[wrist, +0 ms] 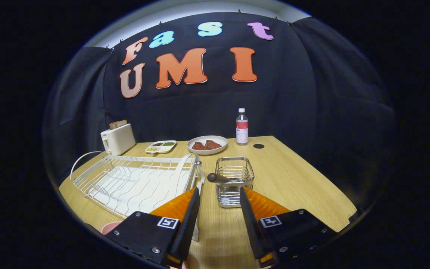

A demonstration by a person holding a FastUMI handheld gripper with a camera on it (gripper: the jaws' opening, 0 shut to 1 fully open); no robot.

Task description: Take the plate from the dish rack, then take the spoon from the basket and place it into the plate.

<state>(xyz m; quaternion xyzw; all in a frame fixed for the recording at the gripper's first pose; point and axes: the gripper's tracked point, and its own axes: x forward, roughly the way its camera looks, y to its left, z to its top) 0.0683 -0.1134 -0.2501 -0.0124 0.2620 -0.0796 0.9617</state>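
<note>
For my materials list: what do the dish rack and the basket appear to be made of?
The dish rack, left of the open tongs, looks like white coated wire, thin and matte. The basket, just ahead of them, seems polished steel: shiny bars with bright reflections.

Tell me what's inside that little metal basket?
A spoon sits in the wire basket, its dark handle sticking out over the rim. Its bowl is hidden down among the wires. The open tongs hover just short of it.

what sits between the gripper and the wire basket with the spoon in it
Nothing: the gripper view shows only bare wooden table between the open gripper and the metal wire basket, just ahead, holding the dark-handled spoon.
</note>
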